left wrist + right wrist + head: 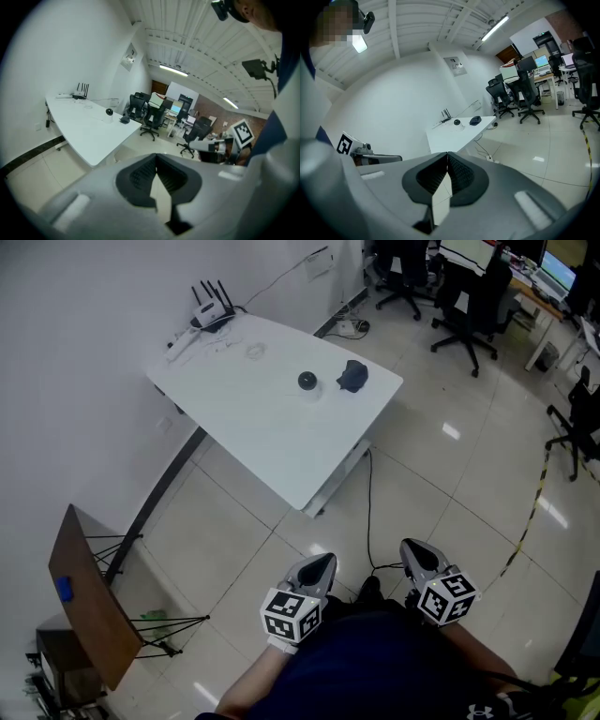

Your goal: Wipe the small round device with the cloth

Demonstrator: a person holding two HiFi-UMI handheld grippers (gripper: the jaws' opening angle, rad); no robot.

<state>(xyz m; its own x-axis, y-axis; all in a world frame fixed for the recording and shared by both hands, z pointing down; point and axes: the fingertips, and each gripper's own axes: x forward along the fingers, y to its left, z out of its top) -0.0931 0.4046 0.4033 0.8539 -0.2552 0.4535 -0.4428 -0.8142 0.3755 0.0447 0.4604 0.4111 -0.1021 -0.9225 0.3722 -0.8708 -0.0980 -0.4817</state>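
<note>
While both grippers are held low and close in front of the person's dark-clothed body, nothing is gripped by either. The left gripper point(322, 564) is seen with its jaws pressed together and nothing between them; the right gripper point(415, 550) is likewise closed and empty, its ribbed pads meeting at the tips. Both are pointed forward over the pale tiled floor point(441, 493), well apart from the table. To the left, a brown wooden board point(89, 601) on thin black legs is seen, with a small blue object point(64, 589) on it. A black cable point(368, 512) is laid across the tiles from near the grippers toward the table's base. Farther on, the white table point(253, 427) is set against the wall. The small round device point(307, 382), black, is placed on the tabletop toward its right side, and the dark crumpled cloth point(352, 377) lies just beside it, nearer the right edge, with bare tabletop showing between them. At the table's far corner a router point(212, 310) with upright antennas is seen. Beyond, black office chairs point(469, 306) are grouped by desks.
</note>
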